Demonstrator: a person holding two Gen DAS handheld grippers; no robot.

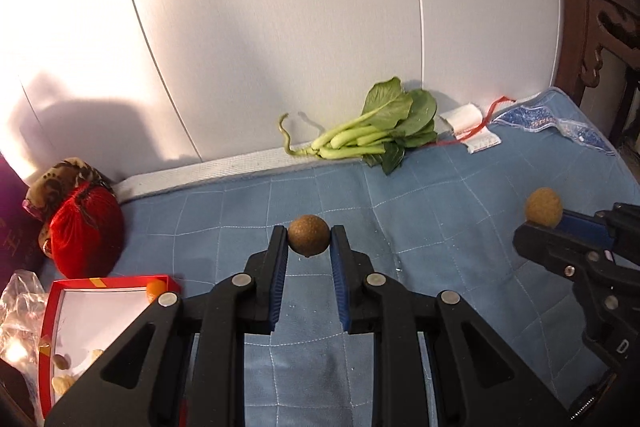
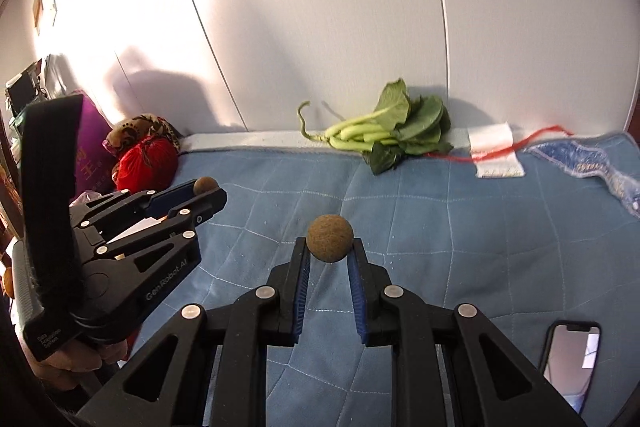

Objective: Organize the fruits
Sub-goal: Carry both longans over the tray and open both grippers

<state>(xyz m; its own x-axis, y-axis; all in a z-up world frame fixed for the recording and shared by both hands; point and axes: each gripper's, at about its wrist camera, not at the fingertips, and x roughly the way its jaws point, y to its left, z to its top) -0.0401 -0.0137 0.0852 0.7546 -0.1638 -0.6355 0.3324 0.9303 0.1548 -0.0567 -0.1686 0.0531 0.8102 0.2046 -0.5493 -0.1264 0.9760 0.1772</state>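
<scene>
Nearest, the left hand-held gripper (image 1: 309, 241) pinches a brown round fruit (image 1: 309, 235) at its fingertips, and the right hand-held gripper (image 2: 330, 243) pinches a second brown fruit (image 2: 330, 238), both held above the blue quilted bed (image 2: 460, 247). This looks like the carry step; next each fruit probably needs moving to the red box (image 1: 54, 303) at the left and letting go there. Farther back, leafy greens (image 1: 376, 127) lie against the wall.

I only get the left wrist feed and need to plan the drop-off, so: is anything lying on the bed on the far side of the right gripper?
Observer: Yes, a smartphone lies on the blue quilt, screen up.
Operator: Is the right gripper's grip centred?
Observer: The right gripper pinches its brown fruit at the fingertips.
Operator: Anything behind the left gripper?
Observer: A black strap stands up behind the left gripper.
</scene>
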